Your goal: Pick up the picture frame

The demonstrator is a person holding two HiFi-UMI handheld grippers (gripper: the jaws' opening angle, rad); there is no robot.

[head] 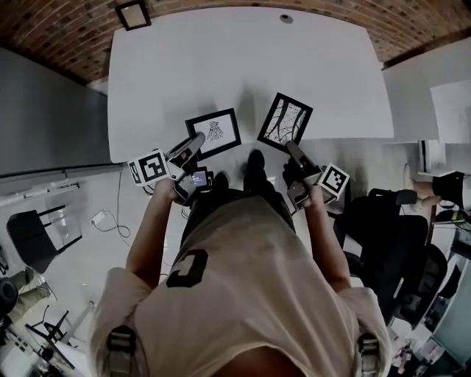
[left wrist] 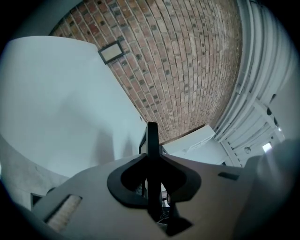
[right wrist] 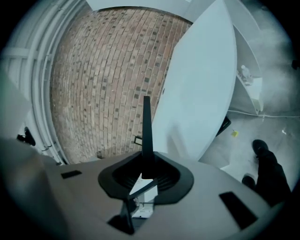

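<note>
White surface point(head: 243, 59) backs onto brick point(head: 59, 29); black chairs point(head: 386, 224) stand right; left tool point(head: 194, 143) clamps left picture frame point(head: 214, 132), right tool point(head: 294, 153) right picture frame point(head: 285, 121), seemingly lifted; forearms extended.

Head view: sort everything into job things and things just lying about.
Job: left picture frame, held by left gripper; right picture frame, held by right gripper.
Lying about: small frame beyond the white table; black office chair.
</note>
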